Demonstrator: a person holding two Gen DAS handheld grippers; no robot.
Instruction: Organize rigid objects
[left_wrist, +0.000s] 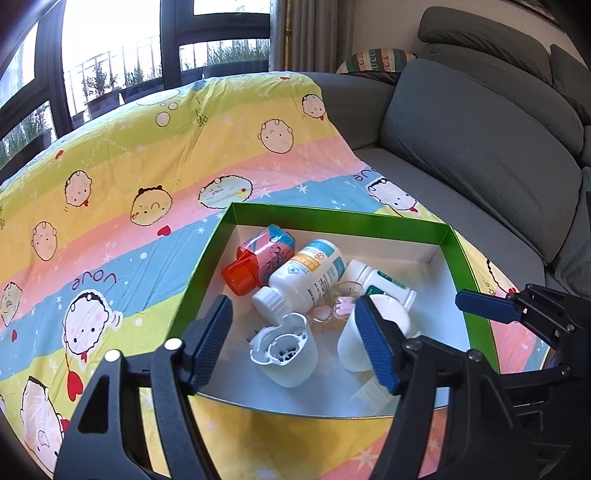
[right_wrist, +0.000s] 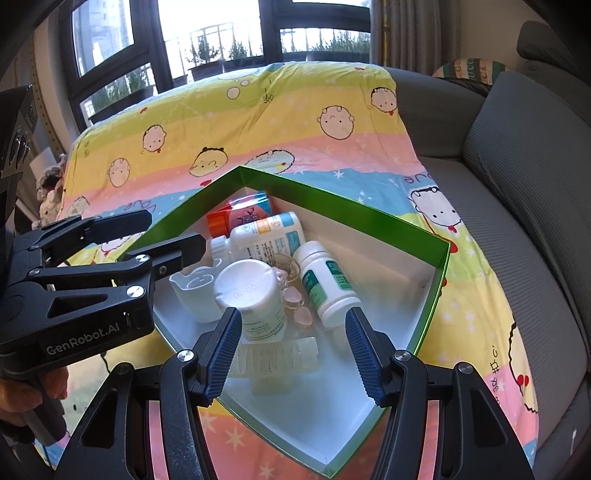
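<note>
Looked like tail end of sorting to me. Everything visible sat inside green box (right_wrist: 369, 218) on cartoon blanket (left_wrist: 110, 166) over sofa. Left claw (left_wrist: 295, 339) jaws apart, empty, hovering over box's near edge, white cap-like piece (left_wrist: 284, 350) right between its fingers. Right claw (right_wrist: 291, 350) also spread wide, nothing held, above clear ridged tray (right_wrist: 277, 358), upright white bottle (right_wrist: 251, 299) just beyond. Green-label bottle (right_wrist: 325, 284) lay toward box's right wall. Next move, my guess: pick whichever piece needs straightening, lower, close gently.
</note>
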